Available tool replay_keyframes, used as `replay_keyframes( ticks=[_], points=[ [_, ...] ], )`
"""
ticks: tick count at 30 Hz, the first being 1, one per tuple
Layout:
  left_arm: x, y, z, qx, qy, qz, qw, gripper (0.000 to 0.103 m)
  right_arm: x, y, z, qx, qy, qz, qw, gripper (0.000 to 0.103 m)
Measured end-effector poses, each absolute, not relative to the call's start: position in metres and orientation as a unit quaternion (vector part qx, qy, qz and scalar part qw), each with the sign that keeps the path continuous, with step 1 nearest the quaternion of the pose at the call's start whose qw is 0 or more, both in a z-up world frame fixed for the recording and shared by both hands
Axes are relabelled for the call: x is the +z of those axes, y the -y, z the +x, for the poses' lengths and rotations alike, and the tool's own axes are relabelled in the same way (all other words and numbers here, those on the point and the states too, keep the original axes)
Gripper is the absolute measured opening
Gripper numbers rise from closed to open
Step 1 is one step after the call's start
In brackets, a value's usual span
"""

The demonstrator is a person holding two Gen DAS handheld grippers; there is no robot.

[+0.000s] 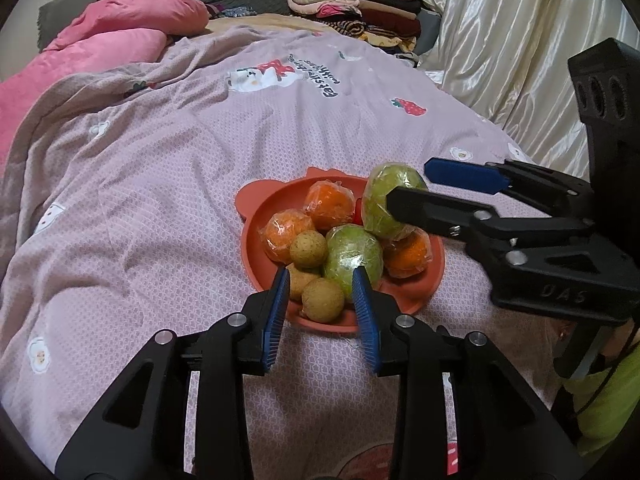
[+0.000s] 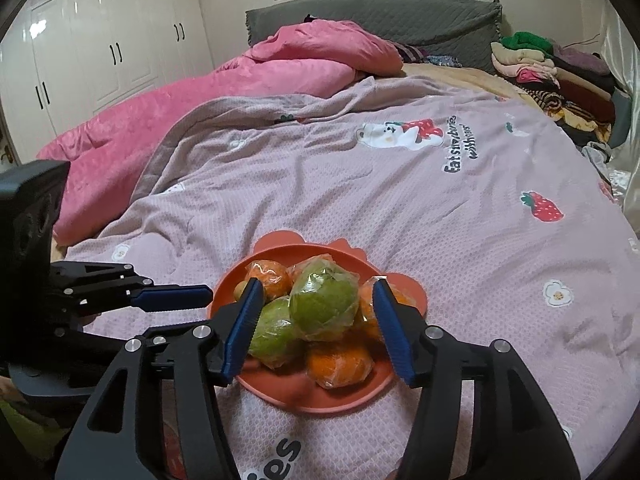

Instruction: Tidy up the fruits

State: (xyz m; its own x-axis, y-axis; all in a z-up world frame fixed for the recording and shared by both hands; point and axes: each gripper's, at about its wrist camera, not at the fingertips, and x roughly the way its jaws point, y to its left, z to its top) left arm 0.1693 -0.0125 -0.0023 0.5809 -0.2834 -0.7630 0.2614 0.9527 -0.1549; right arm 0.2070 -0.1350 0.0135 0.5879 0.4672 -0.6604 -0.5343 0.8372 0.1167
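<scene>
An orange bear-shaped plate (image 1: 416,298) (image 2: 352,398) lies on the bedspread and holds wrapped oranges (image 1: 330,205) (image 2: 338,364), two wrapped green fruits and small brown fruits (image 1: 322,299). One green fruit (image 1: 390,200) (image 2: 323,306) lies on top of the pile, the other (image 1: 353,256) beside it. My left gripper (image 1: 322,282) is open, its fingers either side of a brown fruit at the plate's near edge. My right gripper (image 2: 318,292) (image 1: 408,186) is open around the top green fruit, not pressing it.
The mauve bedspread (image 1: 180,184) (image 2: 440,232) covers the bed. A pink duvet (image 2: 192,96) lies at the far left. Folded clothes (image 1: 352,8) (image 2: 552,76) are stacked at the far right beside a cream curtain (image 1: 512,40).
</scene>
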Motion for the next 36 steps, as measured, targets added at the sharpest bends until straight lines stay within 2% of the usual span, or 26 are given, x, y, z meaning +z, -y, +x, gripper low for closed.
replay_keyframes(
  ticks=[6,9,14,17,29,36],
  points=[
    [0.0,0.012,0.168,-0.152,-0.428,-0.012,0.891,0.025,0.024,0.147,0.198,0.276,-0.343,-0.034,0.897,0.068],
    [0.003,0.012,0.167,-0.15,-0.424,-0.01,0.893,0.029,0.03,0.152,0.193,0.275,-0.337,-0.027,0.9,0.073],
    [0.009,0.01,0.164,-0.148,-0.415,-0.008,0.898,0.03,0.038,0.158,0.182,0.268,-0.326,-0.024,0.907,0.082],
    [0.013,0.01,0.161,-0.145,-0.408,-0.007,0.901,0.036,0.043,0.162,0.176,0.267,-0.32,-0.02,0.909,0.088],
    [0.025,0.005,0.155,-0.134,-0.391,-0.006,0.911,0.047,0.05,0.165,0.163,0.258,-0.31,-0.024,0.915,0.094],
    [0.031,0.0,0.151,-0.122,-0.382,-0.009,0.916,0.063,0.052,0.166,0.158,0.252,-0.304,-0.029,0.918,0.096]
  ],
)
